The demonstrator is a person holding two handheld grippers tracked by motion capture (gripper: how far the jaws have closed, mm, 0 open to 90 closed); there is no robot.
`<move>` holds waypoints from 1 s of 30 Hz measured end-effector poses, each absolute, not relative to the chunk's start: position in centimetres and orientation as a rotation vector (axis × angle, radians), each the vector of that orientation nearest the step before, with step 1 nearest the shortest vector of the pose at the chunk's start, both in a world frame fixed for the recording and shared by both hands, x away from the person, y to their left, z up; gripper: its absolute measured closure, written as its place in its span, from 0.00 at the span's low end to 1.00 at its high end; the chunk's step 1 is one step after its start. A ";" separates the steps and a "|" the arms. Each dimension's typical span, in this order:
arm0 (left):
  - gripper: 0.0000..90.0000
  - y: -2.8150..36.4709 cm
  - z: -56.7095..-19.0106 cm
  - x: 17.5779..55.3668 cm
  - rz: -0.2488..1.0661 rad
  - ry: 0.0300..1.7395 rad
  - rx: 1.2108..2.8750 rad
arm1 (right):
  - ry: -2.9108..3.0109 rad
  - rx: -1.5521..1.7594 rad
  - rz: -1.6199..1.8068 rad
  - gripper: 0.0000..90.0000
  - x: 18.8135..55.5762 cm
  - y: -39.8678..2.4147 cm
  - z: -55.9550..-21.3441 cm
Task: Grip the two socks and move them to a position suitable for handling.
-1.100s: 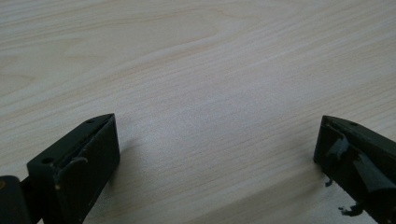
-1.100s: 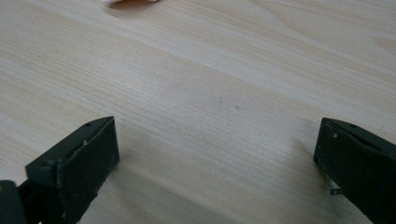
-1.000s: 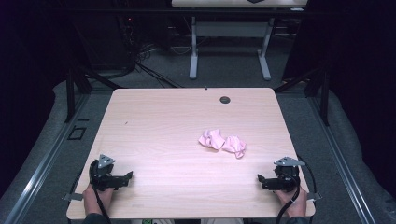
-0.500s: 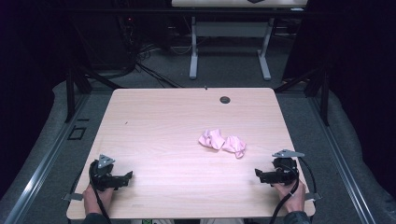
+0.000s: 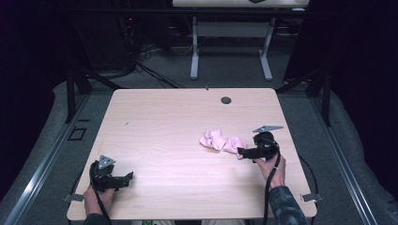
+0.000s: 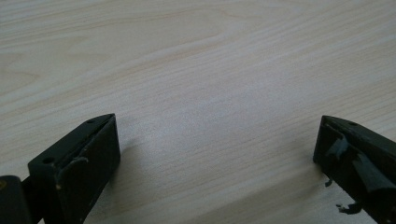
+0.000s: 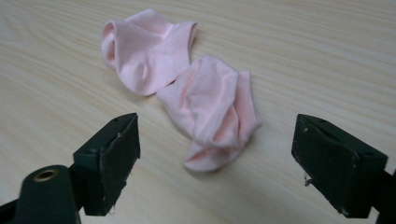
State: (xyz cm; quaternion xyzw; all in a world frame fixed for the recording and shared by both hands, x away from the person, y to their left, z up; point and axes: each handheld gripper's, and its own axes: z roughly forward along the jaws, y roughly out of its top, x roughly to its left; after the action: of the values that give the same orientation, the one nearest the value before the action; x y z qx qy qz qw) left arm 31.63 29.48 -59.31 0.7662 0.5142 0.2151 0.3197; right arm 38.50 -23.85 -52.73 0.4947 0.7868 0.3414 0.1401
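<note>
So far, from the high view, your right gripper [image 5: 240,152] sits just beside the pink socks [image 5: 221,141] on the table [image 5: 155,122], while your left gripper [image 5: 126,178] waits near the front edge. Its own view shows jaws spread over bare wood. Through the right gripper view, jaws that have just been narrowing stand apart, nothing between them; the socks [image 7: 187,88] lie crumpled, ungrasped, so all the work remains.

High view overlooks the table [image 5: 164,140]; both gripper views skim it closely.
</note>
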 end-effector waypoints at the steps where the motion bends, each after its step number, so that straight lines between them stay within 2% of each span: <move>1: 0.00 29.5 -59.3 31.6 0.565 1.352 2.014 | 2.273 1.429 0.986 0.19 38.5 -23.9 -52.7; 5: 0.01 29.5 -59.3 31.6 0.566 1.351 2.014 | 2.282 1.471 0.914 0.26 40.5 -22.0 -53.7; 6: 0.01 29.5 -59.3 31.6 0.566 1.355 2.011 | 2.283 1.460 0.879 0.34 40.9 -21.4 -54.0; 12: 0.01 29.5 -59.3 31.7 0.566 1.350 2.014 | 2.289 1.478 0.793 0.45 41.7 -20.5 -55.0; 13: 0.01 29.5 -59.3 31.7 0.566 1.352 2.010 | 2.296 1.483 0.777 0.52 41.7 -20.3 -55.6; 17: 0.01 29.5 -59.3 31.7 0.565 1.350 2.012 | 2.312 1.480 0.750 0.60 41.9 -20.1 -56.1; 23: 0.01 29.5 -59.3 31.7 0.566 1.349 2.012 | 2.314 1.461 0.773 0.83 41.6 -20.1 -56.3; 30: 0.01 29.5 -59.3 31.7 0.566 1.351 2.010 | 2.314 1.473 0.804 0.89 41.5 -20.3 -56.3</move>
State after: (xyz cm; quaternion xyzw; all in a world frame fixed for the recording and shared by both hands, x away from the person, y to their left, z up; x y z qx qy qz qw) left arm 31.70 29.48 -59.34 0.7653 0.5145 0.2154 0.3213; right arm 41.51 -20.34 -56.29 0.5101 0.8015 0.2785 0.1411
